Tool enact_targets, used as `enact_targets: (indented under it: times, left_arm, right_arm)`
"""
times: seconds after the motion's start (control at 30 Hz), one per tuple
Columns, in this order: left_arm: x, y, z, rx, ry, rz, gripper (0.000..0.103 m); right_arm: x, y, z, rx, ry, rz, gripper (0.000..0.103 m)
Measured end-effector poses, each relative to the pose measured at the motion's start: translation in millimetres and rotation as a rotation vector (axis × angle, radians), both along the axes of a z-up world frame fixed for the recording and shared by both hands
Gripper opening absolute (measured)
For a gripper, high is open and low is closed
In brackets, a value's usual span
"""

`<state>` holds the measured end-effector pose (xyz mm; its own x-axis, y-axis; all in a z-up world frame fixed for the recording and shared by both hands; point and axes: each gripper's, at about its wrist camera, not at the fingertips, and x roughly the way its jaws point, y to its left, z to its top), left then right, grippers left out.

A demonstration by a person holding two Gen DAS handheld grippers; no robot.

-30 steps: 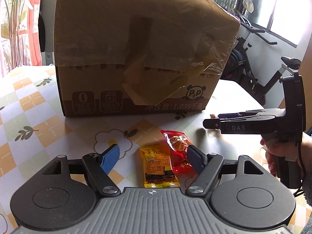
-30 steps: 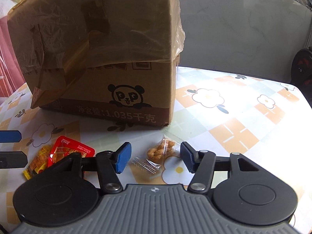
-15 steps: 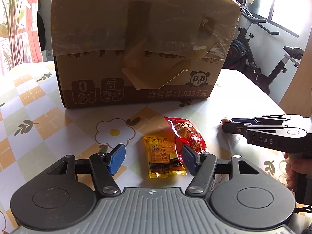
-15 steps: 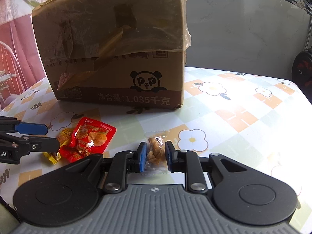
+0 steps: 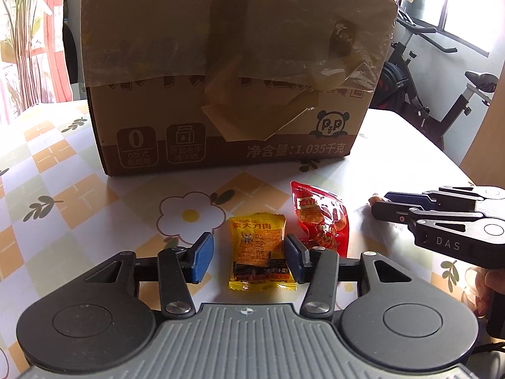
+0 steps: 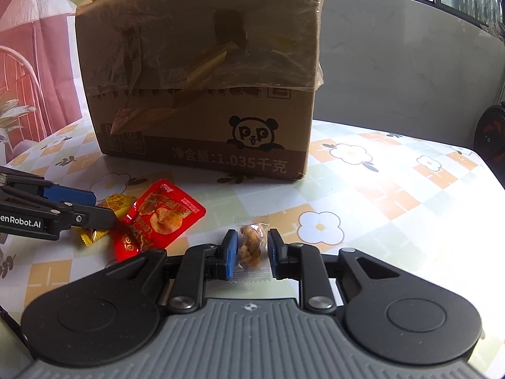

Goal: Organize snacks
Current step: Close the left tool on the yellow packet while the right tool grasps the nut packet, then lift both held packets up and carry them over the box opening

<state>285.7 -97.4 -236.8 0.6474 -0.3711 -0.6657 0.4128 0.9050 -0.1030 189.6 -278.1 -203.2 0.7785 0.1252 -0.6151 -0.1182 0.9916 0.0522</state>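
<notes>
In front of the cardboard box point(image 6: 202, 72), the right gripper point(image 6: 251, 250) pinches the clear snack packet point(image 6: 251, 246); the left gripper point(image 5: 249, 257), jaws just closing, straddles the yellow packet point(image 5: 257, 249) without gripping.

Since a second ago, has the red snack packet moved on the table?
No. The red snack packet lies beside the yellow snack packet, same spot before the brown cardboard box; only the camera shifted.

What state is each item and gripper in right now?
left gripper: jaws have been closing around the yellow packet, a gap still showing on one side.
right gripper: shut on the clear nut packet.
yellow packet: flat on the table.
red packet: flat on the table, untouched.
cardboard box: upright, flaps taped.
</notes>
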Motion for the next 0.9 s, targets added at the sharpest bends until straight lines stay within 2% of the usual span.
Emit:
enact_targets:
  times: [0.1,0.13,0.17,0.23,0.37,0.7,0.77,0.83,0.9]
  left_arm:
    - [0.4,-1.6,-0.9,0.008,-0.009,-0.007,0.050]
    - [0.4,-1.2,-1.0,0.007,-0.010,-0.010,0.037]
    - [1.0,0.5,-0.6,-0.007,-0.002,-0.009,0.035]
    - [1.0,4.3,0.9,-0.038,0.017,-0.012,0.034]
    - [-3.9,9.6,5.8,-0.050,-0.001,-0.020,0.034]
    - [-8.3,37.7,38.1,-0.042,-0.077,0.066,0.034]
    - [-6.9,43.5,50.5,-0.047,-0.111,0.077,0.034]
    - [-5.1,47.2,60.6,-0.051,-0.138,0.088,0.034]
    - [-4.0,50.0,69.5,-0.060,-0.162,0.094,0.034]
  right_arm:
    - [-0.1,1.5,0.3,-0.010,0.001,0.009,0.022]
    - [0.3,2.0,0.2,-0.013,0.002,0.011,0.022]
    - [0.3,2.1,0.1,-0.014,0.002,0.011,0.022]
    - [0.9,1.7,-0.1,-0.010,0.003,0.010,0.022]
    - [1.3,2.1,-0.5,-0.011,0.005,0.008,0.022]
    - [0.6,5.3,4.9,-0.039,-0.016,0.011,0.022]
    - [2.2,5.3,10.4,-0.041,-0.020,0.011,0.017]
    - [2.8,4.9,19.0,-0.029,-0.037,0.013,0.007]
    - [4.3,7.5,29.5,-0.049,-0.052,0.023,0.007]
